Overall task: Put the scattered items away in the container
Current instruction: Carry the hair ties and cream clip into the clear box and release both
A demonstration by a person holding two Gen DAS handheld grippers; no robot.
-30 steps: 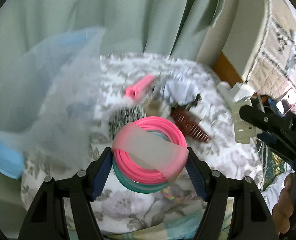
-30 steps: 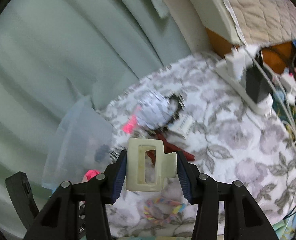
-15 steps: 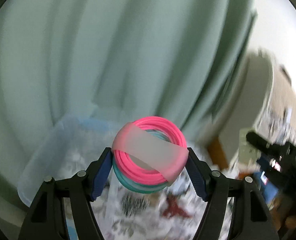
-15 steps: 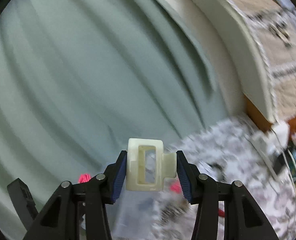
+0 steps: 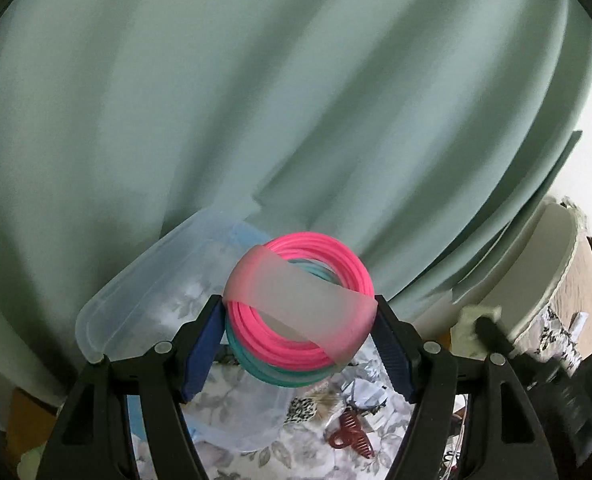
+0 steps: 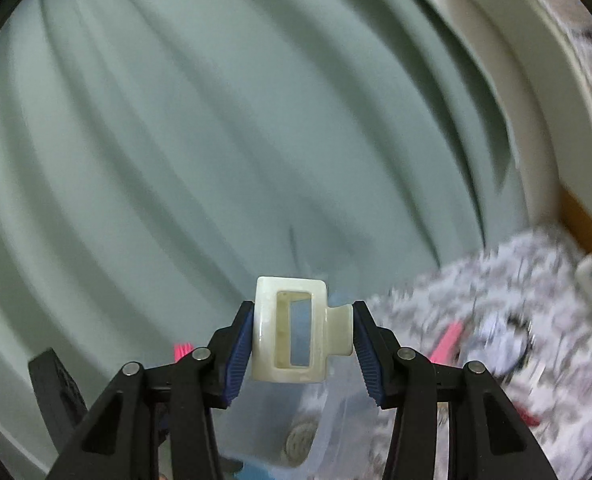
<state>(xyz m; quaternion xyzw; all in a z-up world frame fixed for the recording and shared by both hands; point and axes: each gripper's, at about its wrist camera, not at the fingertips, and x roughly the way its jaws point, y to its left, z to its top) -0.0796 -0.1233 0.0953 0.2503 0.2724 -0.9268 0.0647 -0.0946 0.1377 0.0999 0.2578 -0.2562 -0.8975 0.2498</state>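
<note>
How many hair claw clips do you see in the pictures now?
2. The cream claw clip is held between the right gripper fingers. The dark red claw clip lies on the floral cloth. More may be hidden.

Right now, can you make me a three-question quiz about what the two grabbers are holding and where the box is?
1. Where is the clear plastic container?
A. below the left hand-held gripper
B. hanging on the curtain
C. on a shelf

2. What colours are the bundled rings?
A. yellow and black
B. pink and teal
C. all white

3. What is the right hand-held gripper doing?
A. empty and open
B. holding a brown clip
C. clamped on a cream hair claw

Answers: A, the tub lies low behind the pads; B, pink rings over teal; C, both pads press the claw.
</note>
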